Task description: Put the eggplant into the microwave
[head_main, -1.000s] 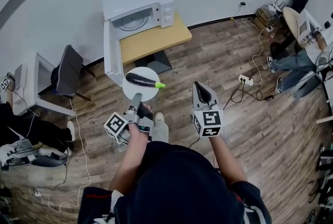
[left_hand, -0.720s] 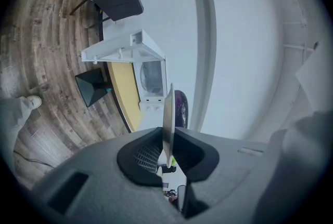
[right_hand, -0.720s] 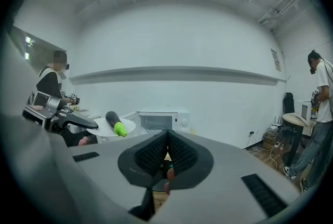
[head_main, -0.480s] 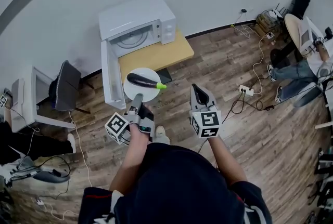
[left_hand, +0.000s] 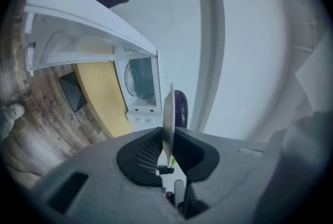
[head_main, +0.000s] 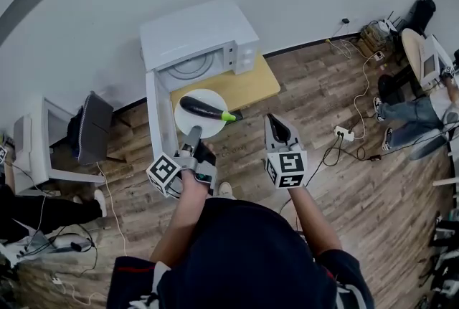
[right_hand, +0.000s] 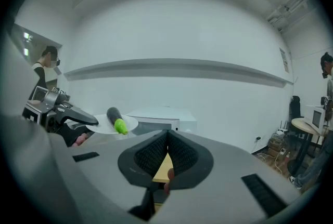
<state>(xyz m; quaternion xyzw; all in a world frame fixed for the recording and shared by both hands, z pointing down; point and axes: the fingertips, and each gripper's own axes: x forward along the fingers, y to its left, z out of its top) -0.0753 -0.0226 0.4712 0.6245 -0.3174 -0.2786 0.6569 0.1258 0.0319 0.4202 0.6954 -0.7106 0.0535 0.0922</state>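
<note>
A dark purple eggplant [head_main: 204, 107] with a green stem lies on a round white plate [head_main: 188, 121]. My left gripper [head_main: 192, 135] is shut on the plate's near rim and holds it level, just in front of the white microwave [head_main: 198, 34]. The microwave's door [head_main: 159, 125] hangs open to the left. In the left gripper view the plate [left_hand: 168, 108] shows edge-on between the jaws, with the eggplant [left_hand: 180, 108] beyond it. My right gripper [head_main: 276, 130] is shut and empty, to the right of the plate. From the right gripper view, the eggplant [right_hand: 115, 116] lies left of the microwave [right_hand: 162, 116].
The microwave stands on a small yellow wooden table [head_main: 244, 85]. A dark chair [head_main: 93, 127] and a white desk [head_main: 37, 139] are at the left. A power strip [head_main: 343, 133] with cables lies on the wooden floor at the right, near a seated person [head_main: 416, 110].
Both grippers and the plate with the eggplant have come closer to the microwave; the plate now hangs over the table's front edge. The grips are unchanged.
</note>
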